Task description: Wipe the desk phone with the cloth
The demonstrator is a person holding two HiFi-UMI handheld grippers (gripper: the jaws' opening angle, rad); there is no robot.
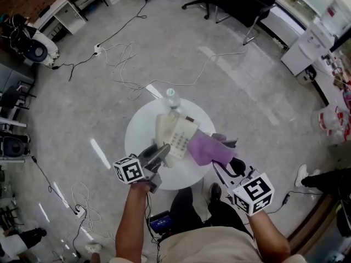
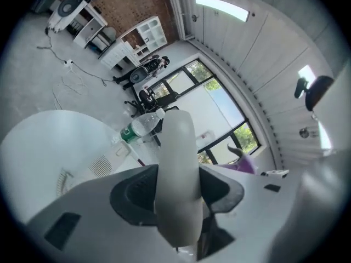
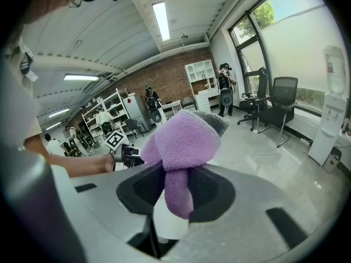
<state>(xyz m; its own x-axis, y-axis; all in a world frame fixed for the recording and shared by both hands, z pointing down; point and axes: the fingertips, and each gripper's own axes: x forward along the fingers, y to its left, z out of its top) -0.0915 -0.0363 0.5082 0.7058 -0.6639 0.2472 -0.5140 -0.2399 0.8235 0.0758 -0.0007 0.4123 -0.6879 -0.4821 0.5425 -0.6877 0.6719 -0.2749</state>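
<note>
Left gripper [image 1: 159,155] jaws clamped on white handset [image 2: 175,169]; right gripper [image 1: 226,151] jaws clamped on purple cloth [image 3: 184,147], just right of left gripper; bare forearms [image 1: 134,212] stretched forward

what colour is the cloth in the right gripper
The cloth is purple, grey at its far end; the right gripper view shows it best.

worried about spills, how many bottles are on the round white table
1: a clear plastic bottle with a green label, at the round white table's far edge, behind the cream desk phone. No other shows.
</note>
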